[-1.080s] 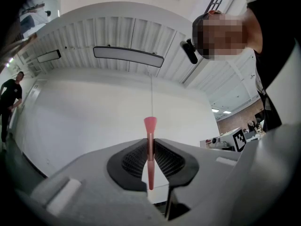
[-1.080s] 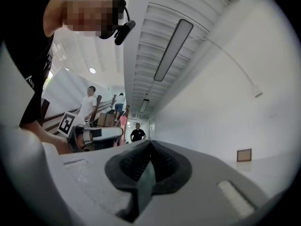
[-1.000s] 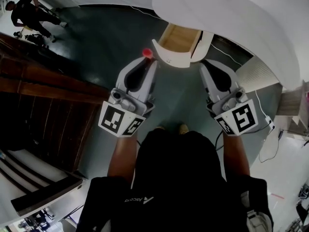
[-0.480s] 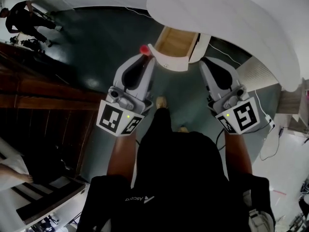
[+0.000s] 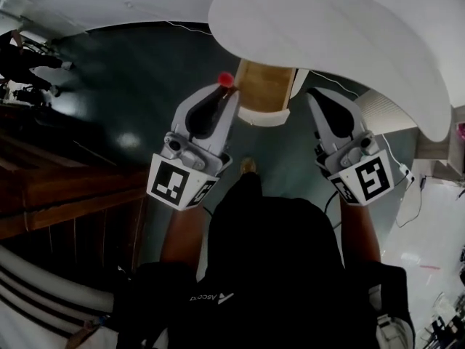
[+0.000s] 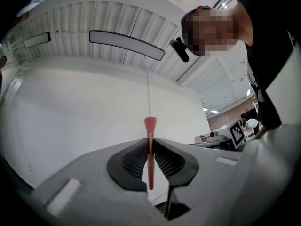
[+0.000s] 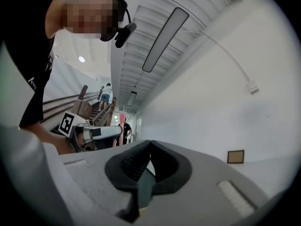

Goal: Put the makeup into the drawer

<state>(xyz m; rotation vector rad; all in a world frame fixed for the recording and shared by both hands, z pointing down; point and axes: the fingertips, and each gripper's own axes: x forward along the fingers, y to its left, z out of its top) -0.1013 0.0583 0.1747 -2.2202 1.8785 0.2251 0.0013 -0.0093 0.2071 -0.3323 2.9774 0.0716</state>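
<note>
Beside the front left corner of the open drawer (image 5: 261,113), below the near edge of the white bench (image 5: 327,35): the makeup (image 6: 150,149), pinched in the left tongs (image 5: 222,87). Closed on the slim pink-red stick about mid-length, flared cap poking out past the tips, lower end hanging below the pads. Nothing in the right tongs (image 7: 149,144), pads shut together, level with the drawer's right side and apart from it.

Probably light, stiff and smooth-skinned, so likely to pivot or slip in so narrow a pinch (a thin round body gives the pads little to bite on). Best held across the middle as now, firm but not crushing, and lowered into the wooden drawer rather than dropped.

Compared with a second ago: stepped in closer, one shoe (image 5: 248,166) now forward on the dark floor (image 5: 145,78). More of the drawer hidden under the bench's edge in the head view, cap nearer the drawer's left wall. Same grip on the stick.
</note>
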